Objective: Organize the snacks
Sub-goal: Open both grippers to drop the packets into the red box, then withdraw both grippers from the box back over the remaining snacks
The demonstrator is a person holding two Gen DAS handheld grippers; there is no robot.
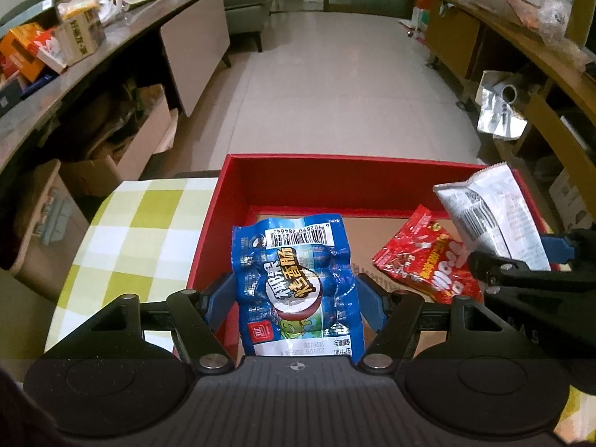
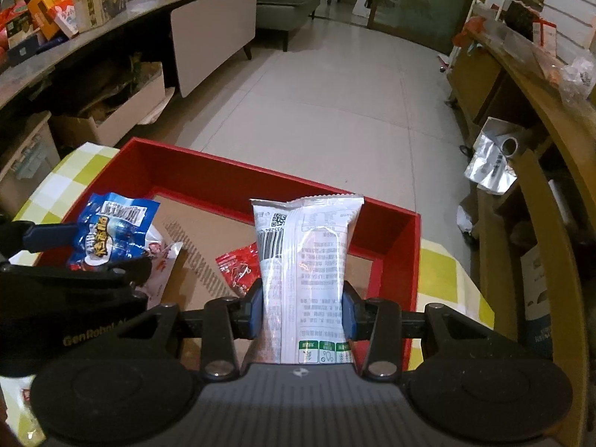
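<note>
An open red box (image 1: 335, 171) (image 2: 208, 182) with a brown cardboard floor stands on the green checked tablecloth. My left gripper (image 1: 296, 294) is shut on a blue sausage packet (image 1: 294, 279) (image 2: 108, 231), held over the box's near left part. My right gripper (image 2: 301, 309) is shut on a white printed snack packet (image 2: 305, 260) (image 1: 491, 212), held upright over the box's right side. A red snack packet (image 1: 424, 260) (image 2: 238, 268) lies on the box floor between the two. In the right wrist view a white and red packet (image 2: 160, 264) lies under the left gripper.
The checked tablecloth (image 1: 130, 231) (image 2: 443, 272) covers the table around the box. A long counter (image 1: 74, 74) with boxes and bags runs along the left, wooden shelving (image 2: 529, 171) with foil packaging along the right. Tiled floor (image 1: 335, 74) lies beyond the box.
</note>
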